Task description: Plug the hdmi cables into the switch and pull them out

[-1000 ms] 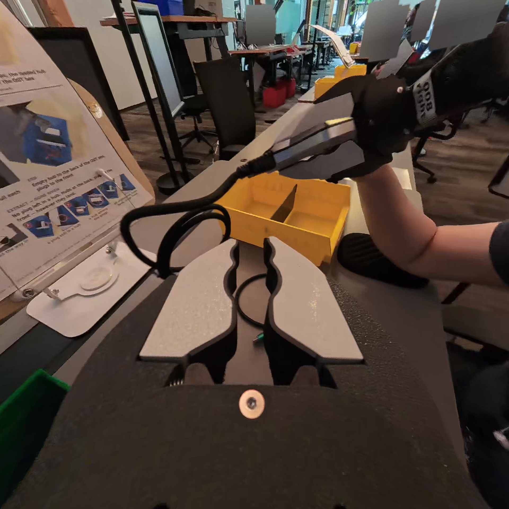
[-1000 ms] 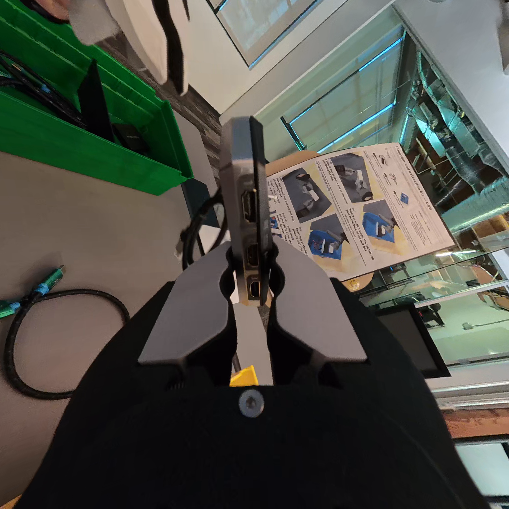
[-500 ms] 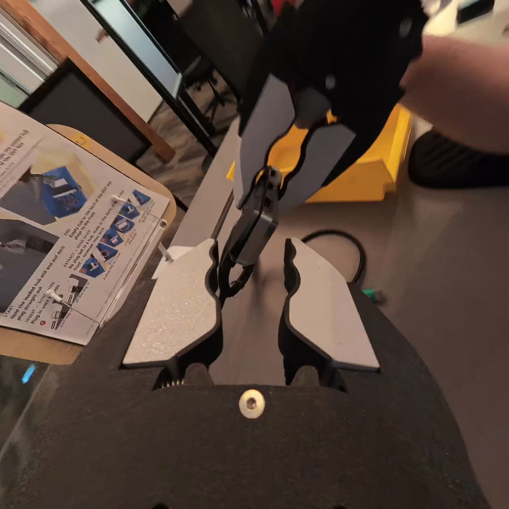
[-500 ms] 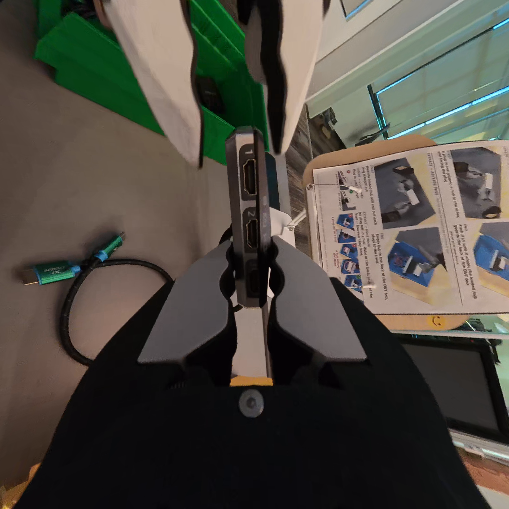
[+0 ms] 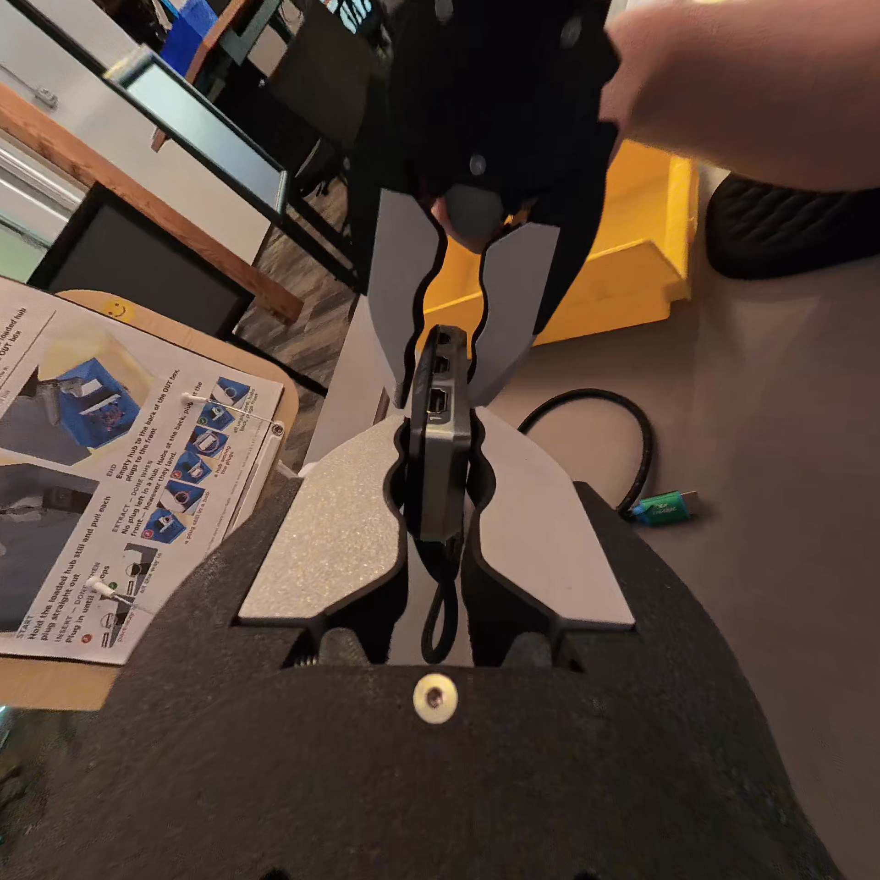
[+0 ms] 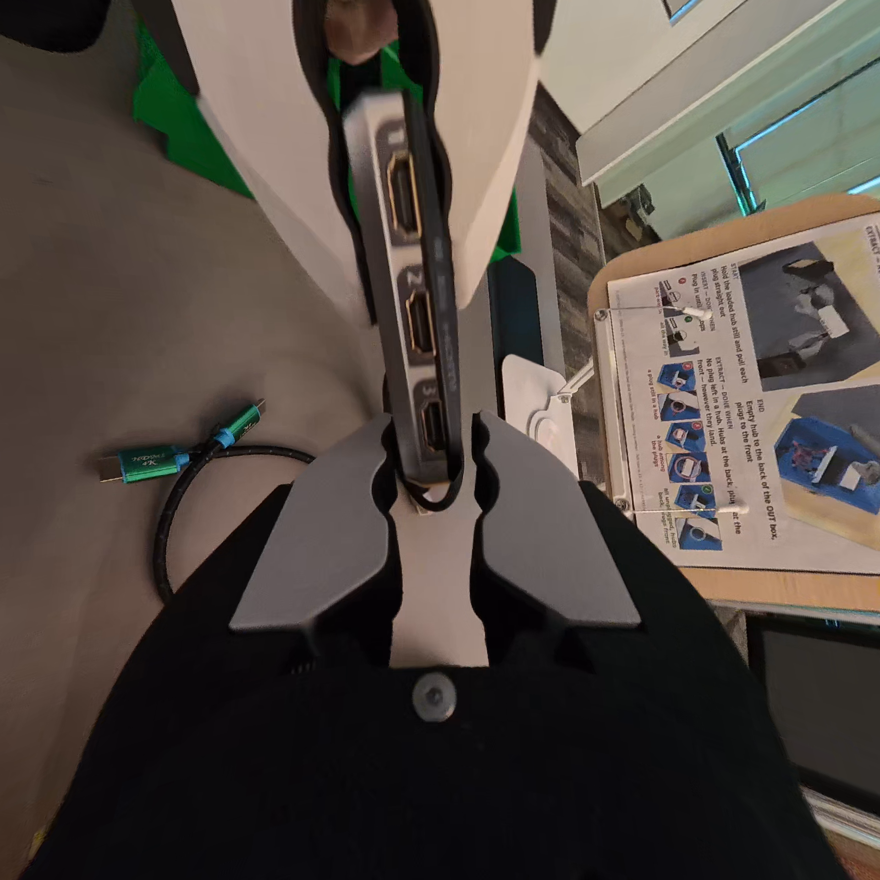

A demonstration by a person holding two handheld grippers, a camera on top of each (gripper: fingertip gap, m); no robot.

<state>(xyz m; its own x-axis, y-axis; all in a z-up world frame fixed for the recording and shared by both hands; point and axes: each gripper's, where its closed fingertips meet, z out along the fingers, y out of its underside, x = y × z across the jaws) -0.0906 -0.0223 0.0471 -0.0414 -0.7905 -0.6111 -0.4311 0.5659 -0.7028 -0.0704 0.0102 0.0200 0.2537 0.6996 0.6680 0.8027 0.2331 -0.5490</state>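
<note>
The grey HDMI switch point(image 5: 440, 466) stands on end in the air between my two grippers, three empty ports showing in the right wrist view point(image 6: 419, 333). My left gripper point(image 5: 438, 428) is shut on one end; it also shows in the right wrist view point(image 6: 421, 314). My right gripper point(image 6: 433, 424) sits around the other end with small gaps beside the switch, so it is open; the left wrist view shows it from above point(image 5: 438, 405). The switch's own black lead point(image 5: 440, 614) loops between my left fingers. A black braided HDMI cable with green plugs point(image 5: 664, 509) point(image 6: 143, 464) lies loose on the grey table.
A yellow bin point(image 5: 619, 266) stands behind the right gripper and a black pad point(image 5: 785, 228) beside it. A green bin point(image 6: 162, 109) is on the far side. An instruction sheet on a wooden board point(image 5: 119, 466) point(image 6: 762, 405) stands at the table edge, on a white base point(image 6: 533, 405).
My right gripper brought the switch down into my left gripper's jaws. The left fingers closed on it and the right fingers loosened slightly.
</note>
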